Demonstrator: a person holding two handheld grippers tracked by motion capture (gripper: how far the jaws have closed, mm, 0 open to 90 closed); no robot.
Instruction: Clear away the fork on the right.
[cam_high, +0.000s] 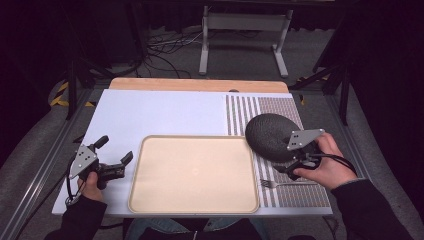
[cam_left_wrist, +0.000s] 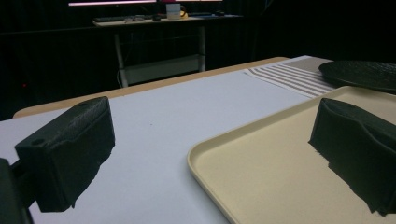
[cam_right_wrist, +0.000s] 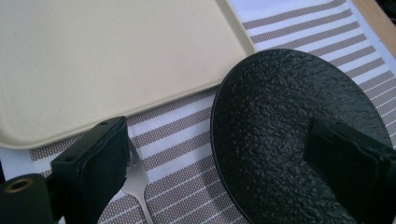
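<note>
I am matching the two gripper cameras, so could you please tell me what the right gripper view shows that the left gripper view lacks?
The right gripper view alone has the fork on the striped placemat, below the open right tongs. The left gripper view alone has the white table cover, a metal-legged bench behind it, and the open left tongs. Both show the beige tray and the black plate.

Both handheld grippers, left (cam_high: 116, 162) and right (cam_high: 291, 165), are chunky matte-black with grey triangular screw-dotted top plates, trailing black cables; dark long sleeves (cam_high: 369, 209).
</note>
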